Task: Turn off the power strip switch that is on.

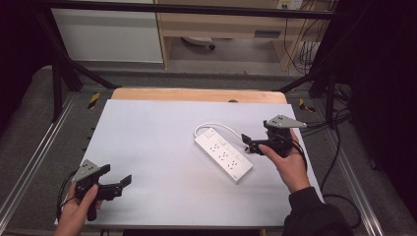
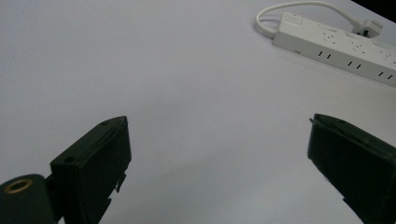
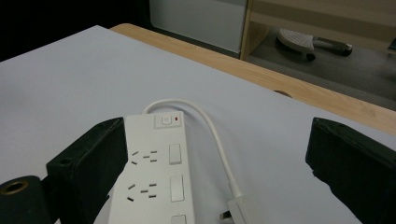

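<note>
a white power strip (image 1: pixel 223 153) lies flat and slantwise on the pale sheet (image 1: pixel 157 147) that covers the table, toward the sheet's right half. its short cord (image 1: pixel 216 126) loops out from the switch end and curls back along the strip's far side to a plug (image 3: pixel 236 210) resting on the sheet just beside the strip.

the right gripper (image 1: pixel 251 142) hovers at the strip's right side, jaws spread wide apart with nothing between them; in the right gripper view the plug and cord lie in the gap ahead. the left gripper (image 1: pixel 115 179) sits well apart from the strip, near the sheet's near left corner, jaws also apart and empty.

the strip looks like a stiff, smooth plastic bar, fairly light, likely to slide on the sheet if pushed. its long sides seem the best place to pinch across. the cord is soft and springy and would drag the plug along; the plug itself is small and rigid, a fair grip point.

there is plenty of bare sheet left of the strip. the sheet's right edge lies close behind the right gripper, and a strip of bare wood (image 1: pixel 196 94) shows beyond the far edge.
</note>
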{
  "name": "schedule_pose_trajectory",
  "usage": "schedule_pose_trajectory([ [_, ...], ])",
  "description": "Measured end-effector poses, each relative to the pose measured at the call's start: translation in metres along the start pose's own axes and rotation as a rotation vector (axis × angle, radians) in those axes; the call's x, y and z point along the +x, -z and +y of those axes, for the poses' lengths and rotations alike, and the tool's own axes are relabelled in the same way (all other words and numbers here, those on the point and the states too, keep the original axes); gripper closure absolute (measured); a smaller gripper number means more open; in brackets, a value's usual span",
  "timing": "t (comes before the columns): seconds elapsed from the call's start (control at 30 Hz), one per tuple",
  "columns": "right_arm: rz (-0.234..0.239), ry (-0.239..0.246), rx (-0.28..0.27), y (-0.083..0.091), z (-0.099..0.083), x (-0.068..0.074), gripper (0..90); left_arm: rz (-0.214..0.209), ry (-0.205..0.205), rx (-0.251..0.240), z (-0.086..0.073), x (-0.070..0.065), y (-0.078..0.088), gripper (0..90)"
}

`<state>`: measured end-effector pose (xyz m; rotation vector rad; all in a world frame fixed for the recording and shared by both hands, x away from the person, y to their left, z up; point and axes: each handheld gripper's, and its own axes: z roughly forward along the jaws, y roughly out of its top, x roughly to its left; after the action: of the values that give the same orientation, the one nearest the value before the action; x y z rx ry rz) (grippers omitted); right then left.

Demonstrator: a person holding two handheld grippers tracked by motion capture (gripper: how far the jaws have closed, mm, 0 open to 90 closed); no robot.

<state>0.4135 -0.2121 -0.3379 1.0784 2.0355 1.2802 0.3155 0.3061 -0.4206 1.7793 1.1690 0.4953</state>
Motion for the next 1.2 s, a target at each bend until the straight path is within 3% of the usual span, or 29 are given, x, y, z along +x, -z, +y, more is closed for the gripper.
schedule_pose_trajectory([
  [0.2,-0.009,0.007,-0.002,-0.005,0.006,-0.002,14.4,-0.001,-0.001,-0.001,0.0,0.0,0.0,6.3],
  [0.5,-0.015,0.026,0.016,-0.023,0.011,-0.001,48.0,0.006,-0.005,0.0,0.0,0.0,-0.001,6.3],
  [0.67,-0.017,0.049,0.021,-0.031,0.013,0.001,60.0,0.005,-0.008,0.001,0.0,0.0,0.0,6.3],
  [1.2,0.0,0.052,0.024,-0.044,0.017,-0.001,73.6,0.004,-0.006,-0.002,0.0,0.0,0.0,6.4],
])
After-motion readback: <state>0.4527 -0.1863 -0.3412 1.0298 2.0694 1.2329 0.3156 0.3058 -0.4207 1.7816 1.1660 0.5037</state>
